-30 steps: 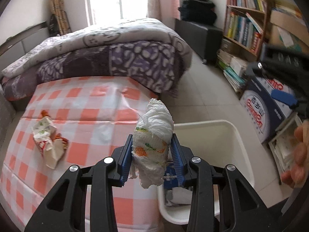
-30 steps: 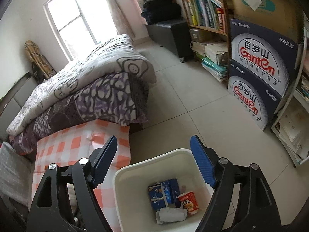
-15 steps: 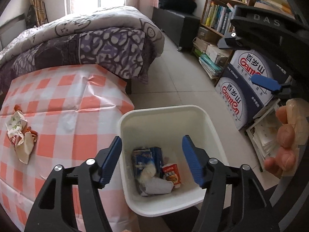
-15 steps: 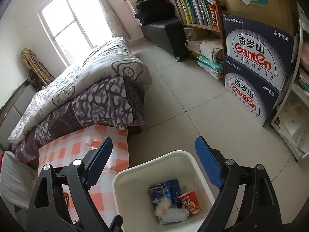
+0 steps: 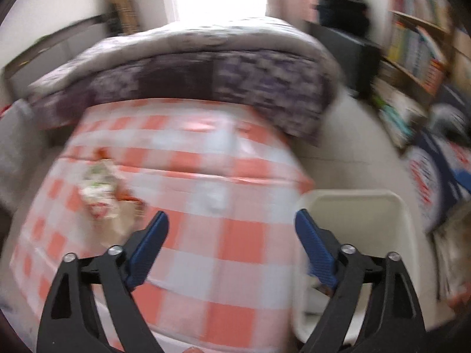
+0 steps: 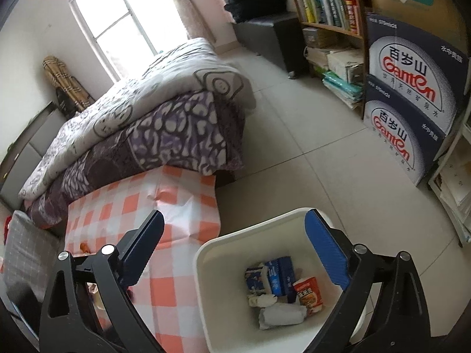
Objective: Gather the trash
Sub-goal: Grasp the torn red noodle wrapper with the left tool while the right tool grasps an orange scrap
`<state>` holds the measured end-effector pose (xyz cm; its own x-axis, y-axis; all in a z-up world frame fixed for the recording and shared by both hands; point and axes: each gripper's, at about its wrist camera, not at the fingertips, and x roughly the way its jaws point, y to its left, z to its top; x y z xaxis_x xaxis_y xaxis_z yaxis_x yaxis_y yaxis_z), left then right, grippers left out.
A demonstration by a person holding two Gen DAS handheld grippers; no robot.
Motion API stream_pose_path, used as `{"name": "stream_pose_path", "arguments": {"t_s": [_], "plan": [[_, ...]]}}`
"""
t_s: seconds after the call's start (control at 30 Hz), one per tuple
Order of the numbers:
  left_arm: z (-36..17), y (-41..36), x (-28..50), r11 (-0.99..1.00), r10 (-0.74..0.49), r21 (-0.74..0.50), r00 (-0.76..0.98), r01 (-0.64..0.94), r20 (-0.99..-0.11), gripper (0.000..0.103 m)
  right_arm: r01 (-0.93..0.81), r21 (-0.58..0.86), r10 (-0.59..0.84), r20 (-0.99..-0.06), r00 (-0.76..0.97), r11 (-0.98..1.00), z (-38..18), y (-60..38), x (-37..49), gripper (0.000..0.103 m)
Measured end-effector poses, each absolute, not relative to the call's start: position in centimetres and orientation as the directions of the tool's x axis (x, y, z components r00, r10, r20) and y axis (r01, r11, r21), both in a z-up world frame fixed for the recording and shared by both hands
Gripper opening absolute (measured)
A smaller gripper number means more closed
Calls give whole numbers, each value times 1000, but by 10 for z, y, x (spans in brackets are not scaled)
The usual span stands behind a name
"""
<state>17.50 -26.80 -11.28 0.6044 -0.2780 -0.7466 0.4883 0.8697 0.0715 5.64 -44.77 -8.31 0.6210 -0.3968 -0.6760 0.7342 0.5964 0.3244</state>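
Now the left gripper [image 5: 231, 235], jaws wide and empty, has swung from above the white plastic bin [image 5: 356, 203] back over the orange-checked tablecloth [image 5: 206, 182]; a crumpled wrapper [image 5: 100, 191] lies blurred, left of its fingers. Right gripper [image 6: 234, 235] stays spread wide above the bin.

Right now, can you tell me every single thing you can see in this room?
White plastic trash bin: 1, white, on the floor beside the table.
Blue cartons: 2, blue and white, inside the bin.
Red snack packet: 1, red, inside the bin.
Crumpled white tissues: a few, white, inside the bin.
Crumpled wrapper: 1, white with green and red, on the checked tablecloth.
Quilts: 2, purple and grey, on the bed.
Water boxes: 2, dark blue, stacked by the bookshelf.
Left gripper: 1, black with blue pads, open over the table.
Right gripper: 1, same, open above the bin.
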Motion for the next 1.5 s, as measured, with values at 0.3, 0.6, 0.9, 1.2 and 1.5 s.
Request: {"name": "stream_pose_path", "arguments": {"t_s": [0.3, 0.6, 0.9, 1.2, 1.5], "plan": [[-140, -184, 276, 992, 14, 86, 605, 90, -796, 90, 698, 281, -342, -715, 610, 658, -97, -424, 80, 93], [-182, -141, 317, 986, -169, -154, 412, 68, -895, 70, 651, 229, -298, -747, 594, 724, -107, -394, 107, 93], [-174, -96, 305, 973, -230, -214, 371, 85, -900, 41, 590, 226, -218, -781, 586, 776, -123, -355, 140, 93], [-128, -36, 287, 974, -227, -208, 498, 95, -837, 41, 448, 162, -156, -790, 592, 880, -139, -288, 188, 93], [-88, 18, 277, 970, -217, -240, 600, 43, -770, 41, 187, 23, -100, -777, 621, 982, -168, -214, 268, 84]]}}
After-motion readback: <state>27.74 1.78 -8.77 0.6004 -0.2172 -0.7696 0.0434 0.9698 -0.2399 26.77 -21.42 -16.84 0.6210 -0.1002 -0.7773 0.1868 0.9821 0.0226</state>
